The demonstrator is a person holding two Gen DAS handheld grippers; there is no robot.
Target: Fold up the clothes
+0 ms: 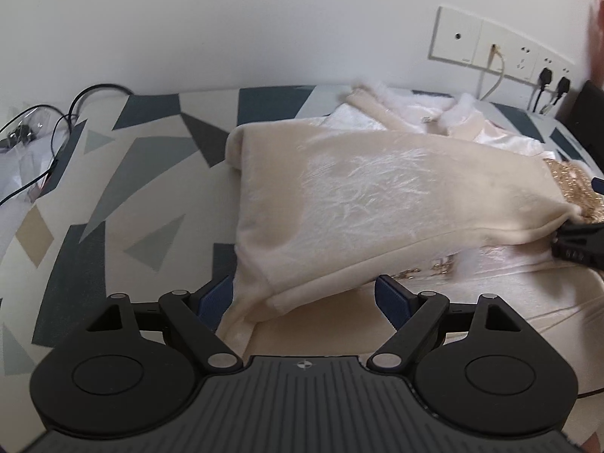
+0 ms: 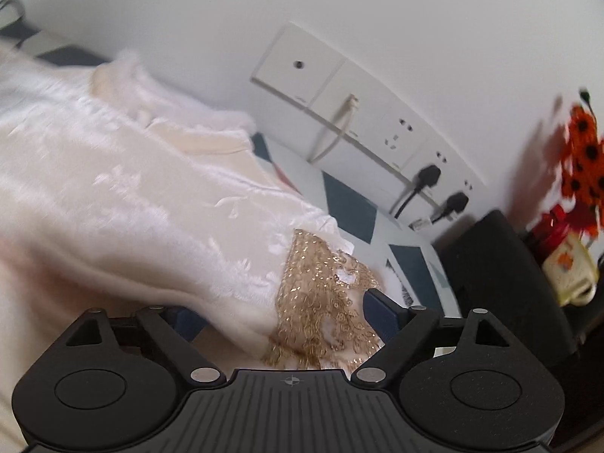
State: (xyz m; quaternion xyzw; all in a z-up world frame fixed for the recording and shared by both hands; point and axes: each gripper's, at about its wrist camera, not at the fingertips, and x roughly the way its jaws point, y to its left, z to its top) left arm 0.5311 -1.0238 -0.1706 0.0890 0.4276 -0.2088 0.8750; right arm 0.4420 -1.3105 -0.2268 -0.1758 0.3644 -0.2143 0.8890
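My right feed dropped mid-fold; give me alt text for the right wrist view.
The right gripper is open around the gold lace cuff of a cream velvet garment lying on the patterned bed. Wall sockets and orange flowers sit behind.

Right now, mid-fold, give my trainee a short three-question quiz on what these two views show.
1. True or false: the left hand-held gripper is clamped shut on the cream garment.
2. Which trim lies between the right hand-held gripper fingers: A) gold lace, B) blue ribbon, C) red buttons?
3. Fill in: the garment lies on a patterned ____.

Key: 1 false, its fingers are spread apart. 2 A. 3 bedsheet.
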